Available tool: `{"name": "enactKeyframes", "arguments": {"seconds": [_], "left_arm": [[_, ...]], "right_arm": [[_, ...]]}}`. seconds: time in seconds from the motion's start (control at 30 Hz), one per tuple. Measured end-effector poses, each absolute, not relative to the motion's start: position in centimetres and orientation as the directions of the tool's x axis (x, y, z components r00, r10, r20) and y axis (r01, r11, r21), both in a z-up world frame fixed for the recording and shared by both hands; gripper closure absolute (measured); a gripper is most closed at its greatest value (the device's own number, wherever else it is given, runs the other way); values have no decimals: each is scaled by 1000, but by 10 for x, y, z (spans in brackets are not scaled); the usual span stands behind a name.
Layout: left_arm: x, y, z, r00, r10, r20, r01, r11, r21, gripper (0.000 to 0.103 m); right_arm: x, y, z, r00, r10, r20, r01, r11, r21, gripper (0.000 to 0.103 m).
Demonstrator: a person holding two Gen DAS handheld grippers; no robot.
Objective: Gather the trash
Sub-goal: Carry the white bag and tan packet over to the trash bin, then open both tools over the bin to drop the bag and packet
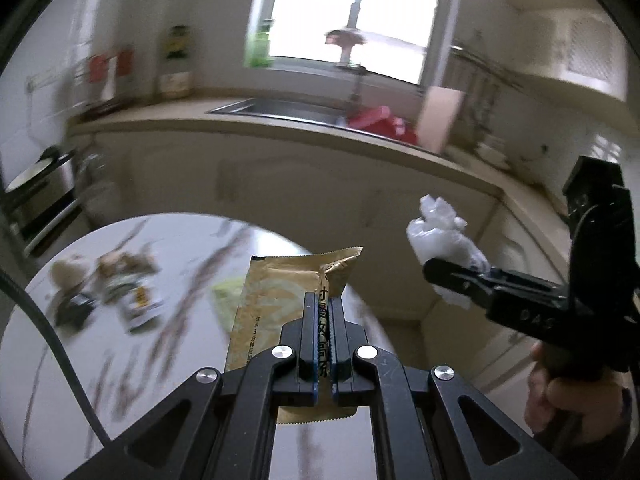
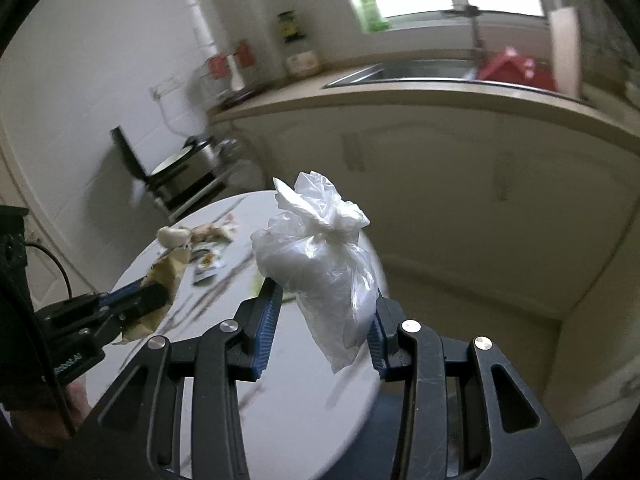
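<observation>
Now the left gripper (image 1: 322, 304) pinches a flat gold foil sachet (image 1: 280, 300) upright, long axis along the fingers, above the round white table (image 1: 60, 400). Partly spread, the right gripper (image 2: 324, 300) clamps a knotted clear plastic bag (image 2: 320, 256), knot upward, beyond the table's edge.

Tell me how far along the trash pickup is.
Partway. In hand: the left gripper is shut on a gold packet, and the right gripper clamps a knotted plastic bag, both lifted above the table. Left: scraps and wrappers at the table's far side. No bin is in view.
</observation>
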State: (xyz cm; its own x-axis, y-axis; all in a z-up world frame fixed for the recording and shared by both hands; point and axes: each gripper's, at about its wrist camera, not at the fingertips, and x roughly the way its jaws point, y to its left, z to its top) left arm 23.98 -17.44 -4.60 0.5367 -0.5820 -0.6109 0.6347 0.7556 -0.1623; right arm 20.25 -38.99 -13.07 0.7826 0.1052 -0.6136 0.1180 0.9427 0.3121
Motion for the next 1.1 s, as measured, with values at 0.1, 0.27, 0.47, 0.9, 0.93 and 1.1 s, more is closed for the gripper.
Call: {"name": "enactKeyframes", "arguments": {"seconds": [0.1, 0.27, 0.47, 0.9, 0.93, 1.1], "left_arm": [[232, -214, -48, 497, -610, -617, 681, 715, -159, 103], [219, -273, -65, 415, -643, -643, 743, 647, -168, 103], [218, -345, -117, 291, -629, -720, 790, 583, -190, 103], [273, -460, -275, 59, -436, -898, 782, 580, -230, 101], [280, -467, -284, 52, -421, -906, 779, 585, -227, 101], [304, -492, -312, 39, -367, -929, 769, 605, -206, 84]], "right_arm": [[183, -415, -133, 786, 68, -614, 168, 933, 318, 66], [143, -463, -148, 775, 0, -632, 265, 908, 326, 66], [100, -521, -198, 704, -53, -708, 398, 855, 332, 66], [85, -582, -386, 472, 97, -876, 569, 726, 387, 66], [87, -585, -398, 460, 115, -881, 579, 713, 395, 66], [91, -596, -437, 424, 146, -894, 624, 669, 405, 60]]}}
